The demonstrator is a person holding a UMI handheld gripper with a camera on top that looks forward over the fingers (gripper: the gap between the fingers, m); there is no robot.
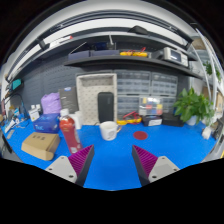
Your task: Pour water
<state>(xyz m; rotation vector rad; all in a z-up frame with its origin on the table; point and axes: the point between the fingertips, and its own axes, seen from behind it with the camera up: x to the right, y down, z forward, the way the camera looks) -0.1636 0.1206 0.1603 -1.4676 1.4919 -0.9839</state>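
We see a blue table [120, 150]. Our gripper [112, 163] is wide open, holding nothing. The red bottle [68, 131] stands upright left of the white cup [109, 130], both ahead.

- A blue table [120, 160] carries everything.
- A cardboard box [41, 146] lies near its edge.
- A purple bag [50, 103] stands behind.
- A green plant [192, 104] sits opposite.

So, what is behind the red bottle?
Behind the red bottle sit a blue bag and a purple thing. The bottle covers part of the bag. The open gripper hovers over the blue table.
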